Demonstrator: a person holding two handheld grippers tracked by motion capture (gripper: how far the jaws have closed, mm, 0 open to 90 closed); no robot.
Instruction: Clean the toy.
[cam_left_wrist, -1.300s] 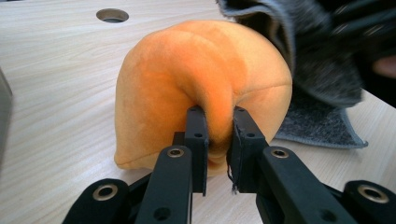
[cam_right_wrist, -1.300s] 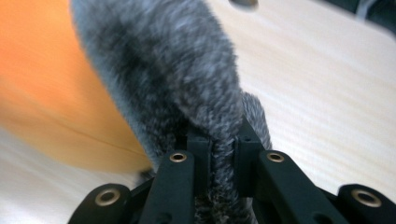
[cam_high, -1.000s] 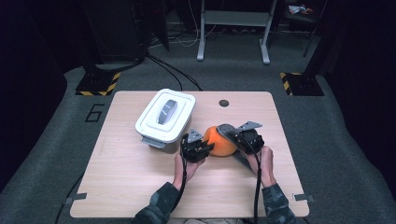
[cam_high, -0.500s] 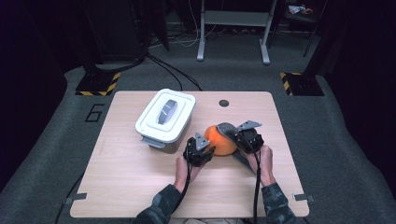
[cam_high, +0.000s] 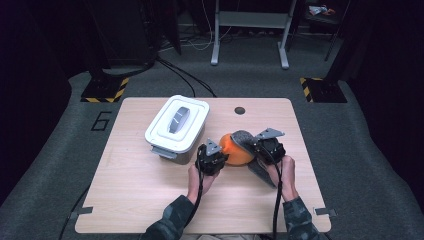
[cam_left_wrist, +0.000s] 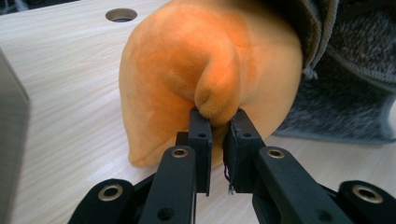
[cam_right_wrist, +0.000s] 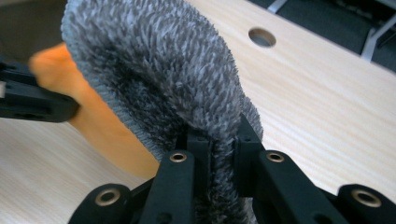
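The left gripper (cam_left_wrist: 218, 122) has just closed and pinches the orange plush (cam_left_wrist: 196, 70). The right gripper (cam_right_wrist: 219, 133) squeezes the grey fuzzy cloth (cam_right_wrist: 159, 65). At ten o'clock, the floor number (cam_high: 102, 120) reads 6.

High view looks down, jaw views close, sharing orange plush (cam_high: 235, 150)

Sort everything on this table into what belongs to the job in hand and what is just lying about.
In the job:
- soft orange plush pad, pinched by left gripper
- shaggy grey fabric cover, clamped in right gripper

Lying about:
- white lidded plastic box
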